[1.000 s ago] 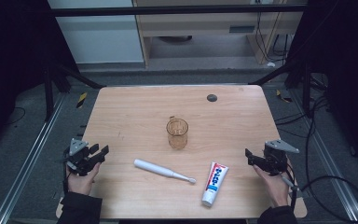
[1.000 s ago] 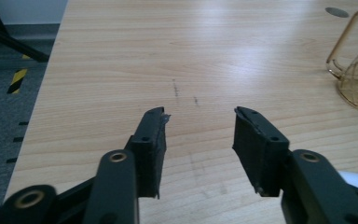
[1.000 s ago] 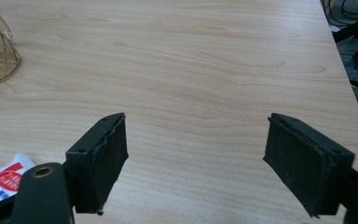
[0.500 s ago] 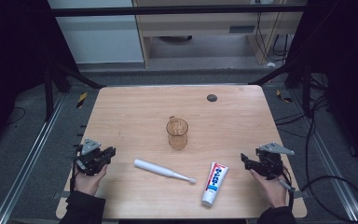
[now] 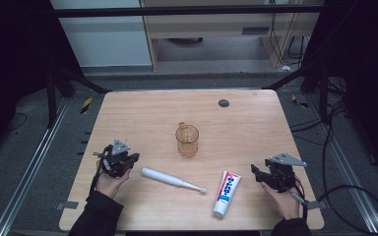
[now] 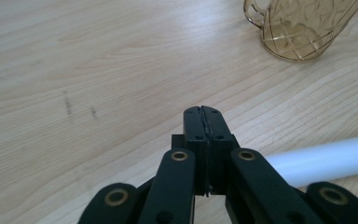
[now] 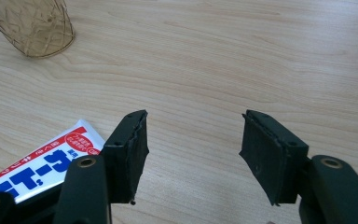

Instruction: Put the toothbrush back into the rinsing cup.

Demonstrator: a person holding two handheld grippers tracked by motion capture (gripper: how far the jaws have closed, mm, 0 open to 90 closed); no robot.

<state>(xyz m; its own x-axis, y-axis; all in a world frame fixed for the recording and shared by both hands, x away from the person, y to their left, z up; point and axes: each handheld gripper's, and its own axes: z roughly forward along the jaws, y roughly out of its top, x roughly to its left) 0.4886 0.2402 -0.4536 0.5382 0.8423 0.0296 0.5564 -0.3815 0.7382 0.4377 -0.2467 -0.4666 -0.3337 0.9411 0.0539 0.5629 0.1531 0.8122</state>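
1. A clear amber plastic cup point(image 5: 187, 140) with a diamond pattern and a small handle is standing upright near the middle of the light wooden table point(image 5: 142, 115); nothing is showing inside it, though the ribbed wall makes this hard to tell in the left gripper view point(image 6: 303, 25)
2. The left gripper point(image 5: 128, 161), held in the person's left hand point(image 5: 109, 183), is sitting low over the table near its left edge, its two black jaws pressed flat together and holding nothing; in the left gripper view point(image 6: 204, 122) the closed tips are hovering just over bare wood
3. The right gripper point(image 5: 254, 171), held in the right hand point(image 5: 284, 201), is sitting near the right edge toward the near corner, its jaws spread wide and empty, apart from everything on the table point(image 7: 193, 140)
4. A white electric toothbrush point(image 5: 170, 179) is lying flat toward the near edge, just beside the left gripper, its thick handle end pointing at that gripper and its small head pointing toward the right edge
5. A white toothpaste tube point(image 5: 226, 192) with red and blue print is lying flat between the toothbrush head and the right gripper, its long axis running roughly from the near edge toward the far edge, cap end nearest the near edge
6. A small dark round spot point(image 5: 223, 103) is sitting near the far edge
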